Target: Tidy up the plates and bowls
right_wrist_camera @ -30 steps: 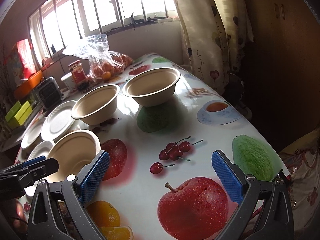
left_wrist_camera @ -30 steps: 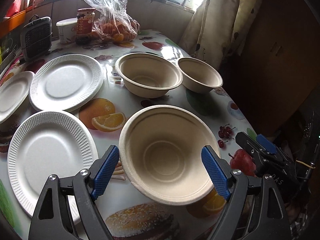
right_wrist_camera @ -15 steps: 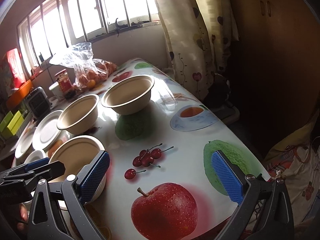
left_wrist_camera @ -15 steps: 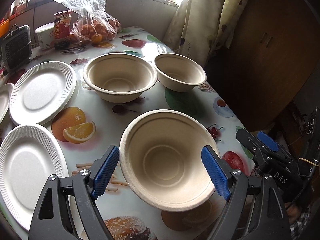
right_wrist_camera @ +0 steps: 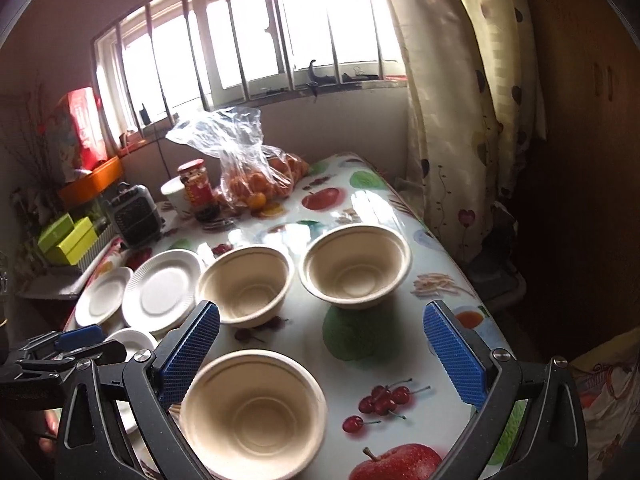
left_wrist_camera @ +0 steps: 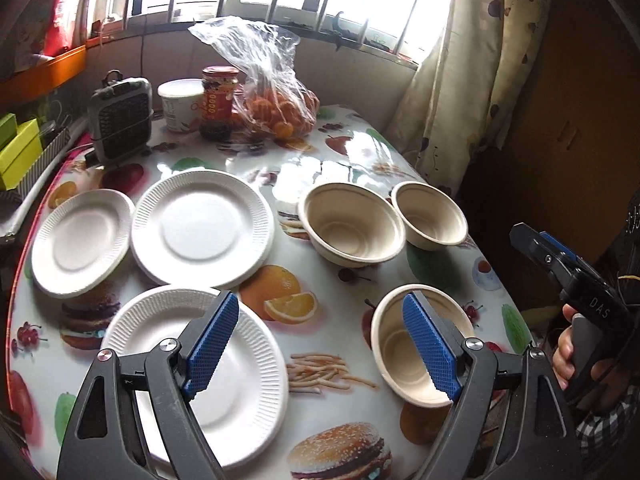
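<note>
L tool (left_wrist_camera: 320,344) & R tool (right_wrist_camera: 320,354) both spread wide; near bowl (right_wrist_camera: 252,412) upright, mouth up.

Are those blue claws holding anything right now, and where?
Nothing. The left claw and right claw are open; the nearest bowl sits on the table.

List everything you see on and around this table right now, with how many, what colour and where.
Bowls: three, beige, right half of table, one nearest the grippers.
Plates: three, white, left half of table.
Bag of oranges: one, clear plastic, far end by window.
Jar: one, red label, beside the bag.
Tub: one, white, left of jar.
Small fan: one, grey, far left corner.
Boxes: two, lime green, off the table's left edge.
Tablecloth: one, white with fruit prints.
Curtain: one, cream, right of window.
Left gripper: blue pads, open, empty.
Right gripper: blue pads, open, empty.
</note>
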Demonstrator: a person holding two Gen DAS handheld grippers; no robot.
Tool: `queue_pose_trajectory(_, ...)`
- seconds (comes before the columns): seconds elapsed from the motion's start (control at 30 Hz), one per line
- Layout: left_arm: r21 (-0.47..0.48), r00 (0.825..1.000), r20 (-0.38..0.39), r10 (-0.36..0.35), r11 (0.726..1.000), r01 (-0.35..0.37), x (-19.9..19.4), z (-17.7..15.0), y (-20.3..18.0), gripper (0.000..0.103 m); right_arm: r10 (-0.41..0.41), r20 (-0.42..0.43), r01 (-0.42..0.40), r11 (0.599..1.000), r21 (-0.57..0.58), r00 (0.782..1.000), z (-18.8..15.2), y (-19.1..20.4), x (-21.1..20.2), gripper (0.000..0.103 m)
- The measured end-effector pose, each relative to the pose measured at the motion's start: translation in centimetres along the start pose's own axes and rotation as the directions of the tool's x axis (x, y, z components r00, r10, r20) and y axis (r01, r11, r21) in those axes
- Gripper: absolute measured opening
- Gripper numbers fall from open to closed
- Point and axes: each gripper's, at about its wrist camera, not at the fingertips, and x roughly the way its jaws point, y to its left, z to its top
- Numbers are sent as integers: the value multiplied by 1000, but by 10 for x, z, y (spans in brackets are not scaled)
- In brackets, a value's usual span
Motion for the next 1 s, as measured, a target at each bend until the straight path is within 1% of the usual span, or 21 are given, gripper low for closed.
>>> queue_pose_trajectory(0.1, -67, 996, 57, 66, 996, -62, -26, 10, 35, 85, 67, 3, -67, 995, -76, 998, 25, 32, 11, 103)
queue_pose_trajectory(0.17, -109, 987, 84, 135, 986, -126, -44, 14, 58, 85, 131, -13, -132, 983, -131, 991, 40, 56, 22, 103)
queue_pose_trajectory(0.2, -127, 981, 95, 167, 980, -154, -53, 14, 68, 85, 175, -26, -177, 972, -156, 984, 48, 68, 28, 103)
queue_pose_trajectory(0.27, -173, 968, 101, 230, 962, -211, -69, 12, 93, 85, 240, -61, -248, 949, -195, 969, 61, 95, 43, 103)
queue_pose_trajectory(0.33, -249, 953, 85, 291, 932, -262, -80, 10, 121, 84, 300, -107, -317, 920, -232, 948, 73, 123, 61, 103)
queue_pose_trajectory(0.4, -335, 953, 76, 295, 907, -254, -89, 4, 147, 85, 343, -151, -372, 892, -257, 927, 79, 151, 79, 103)
queue_pose_trajectory(0.43, -359, 946, 73, 315, 894, -270, -92, 2, 159, 84, 366, -175, -402, 876, -267, 914, 81, 164, 88, 103)
queue_pose_trajectory(0.5, -374, 927, 55, 372, 868, -326, -94, -4, 174, 84, 400, -217, -450, 846, -285, 890, 82, 190, 106, 103)
queue_pose_trajectory(0.57, -394, 917, 17, 398, 846, -359, -91, -7, 190, 84, 411, -245, -472, 826, -308, 878, 81, 214, 124, 103)
queue_pose_trajectory(0.63, -408, 906, -12, 422, 826, -390, -89, -9, 205, 79, 422, -280, -498, 805, -323, 863, 79, 233, 143, 101)
queue_pose_trajectory(0.67, -416, 899, -29, 436, 813, -408, -87, -11, 211, 79, 425, -297, -510, 794, -330, 855, 78, 242, 152, 100)
queue_pose_trajectory(0.7, -431, 898, -38, 439, 804, -411, -85, -13, 218, 79, 429, -314, -521, 786, -331, 847, 76, 250, 161, 98)
queue_pose_trajectory(0.8, -471, 899, -60, 435, 781, -409, -76, -18, 238, 79, 438, -372, -555, 768, -318, 819, 71, 270, 188, 97)
queue_pose_trajectory(0.87, -480, 900, -76, 430, 775, -411, -65, -18, 248, 78, 429, -392, -559, 763, -326, 814, 66, 283, 206, 97)
queue_pose_trajectory(0.93, -488, 903, -98, 418, 770, -410, -54, -19, 259, 78, 403, -412, -552, 754, -356, 817, 61, 297, 223, 95)
queue_pose_trajectory(0.97, -486, 906, -111, 408, 773, -407, -47, -19, 263, 78, 395, -421, -551, 751, -364, 817, 58, 302, 231, 94)
queue_pose_trajectory(1.0, -482, 910, -122, 396, 778, -403, -40, -19, 268, 78, 391, -436, -556, 746, -366, 811, 55, 306, 239, 92)
